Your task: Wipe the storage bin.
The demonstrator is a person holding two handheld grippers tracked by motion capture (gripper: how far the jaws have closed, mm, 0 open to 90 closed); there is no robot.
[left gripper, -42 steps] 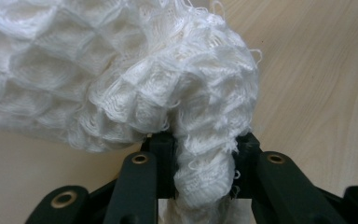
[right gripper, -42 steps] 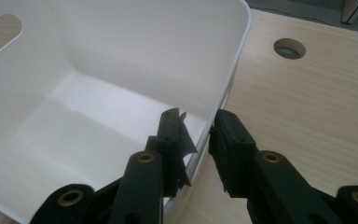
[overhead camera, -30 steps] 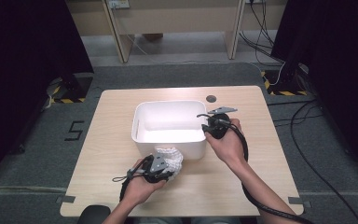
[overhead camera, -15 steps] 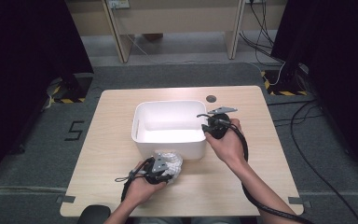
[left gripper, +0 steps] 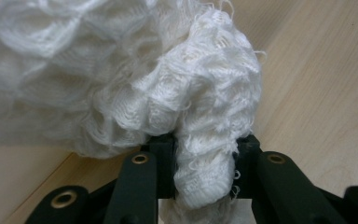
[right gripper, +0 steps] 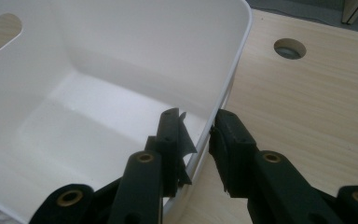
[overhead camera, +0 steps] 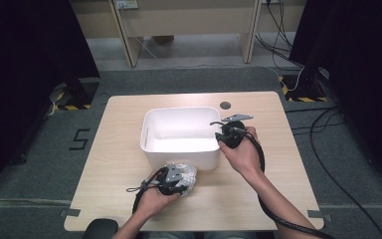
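A crumpled white knitted cloth (overhead camera: 188, 175) lies on the wooden table (overhead camera: 283, 164), just in front of a white plastic bin (overhead camera: 179, 155). My left gripper (overhead camera: 178, 181) is shut on a fold of this cloth (left gripper: 168, 84), which bulges between the black jaws of the left gripper (left gripper: 204, 154). My right gripper (overhead camera: 220, 135) sits at the bin's right wall. In the right gripper view the right gripper (right gripper: 198, 123) straddles the rim of the bin (right gripper: 98, 70), one jaw inside and one outside, clamped on the wall. Nothing lies inside the bin.
A round cable hole (overhead camera: 225, 105) sits in the tabletop behind the bin, also seen as the hole (right gripper: 289, 48) past the rim. Black cables trail from both grippers. Dark curtains and table legs stand beyond the far edge.
The left gripper with the cloth has drawn back slightly from the bin toward the table's front edge. The right gripper has stayed on the bin's wall.
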